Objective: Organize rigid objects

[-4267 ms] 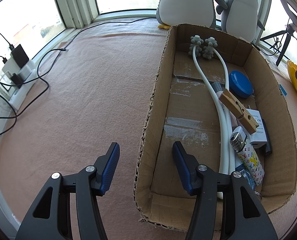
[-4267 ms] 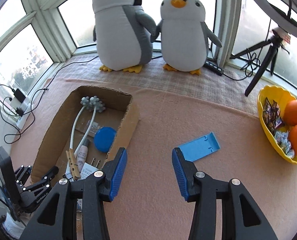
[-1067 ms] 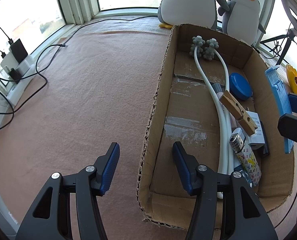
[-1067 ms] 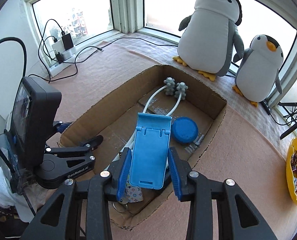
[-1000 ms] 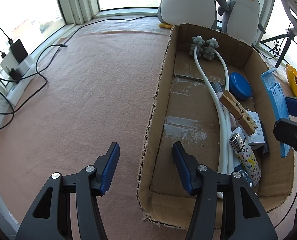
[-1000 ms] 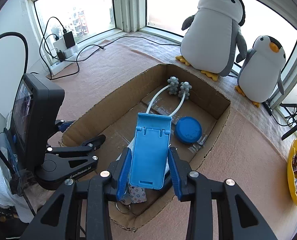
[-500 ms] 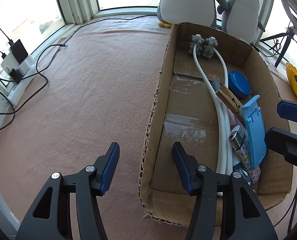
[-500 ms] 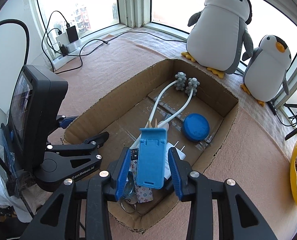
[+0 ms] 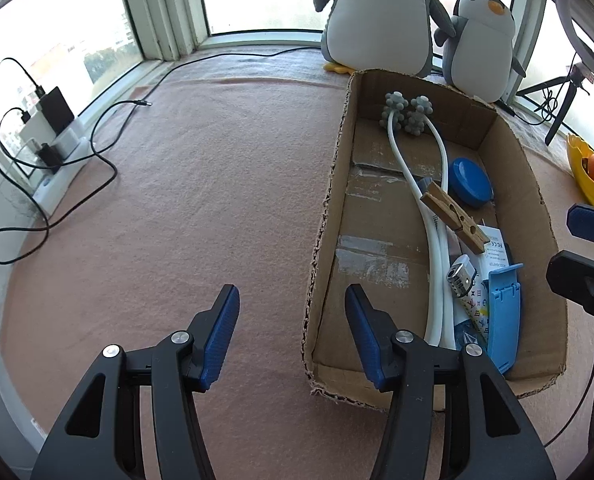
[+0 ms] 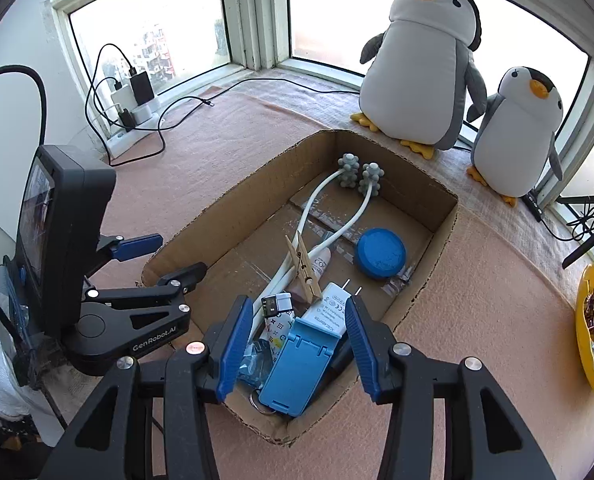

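Inside cardboard box (image 10: pixel 413 196): blue stand (image 10: pixel 297 364) lying (loose) | right tool (image 10: pixel 299 344) opening; left tool (image 9: pixel 291 334) wide, empty

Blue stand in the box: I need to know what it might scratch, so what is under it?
The blue stand lies on a white adapter, a patterned lighter and a crinkly blue wrapper. A metal ring peeks out below; the rest is covered.
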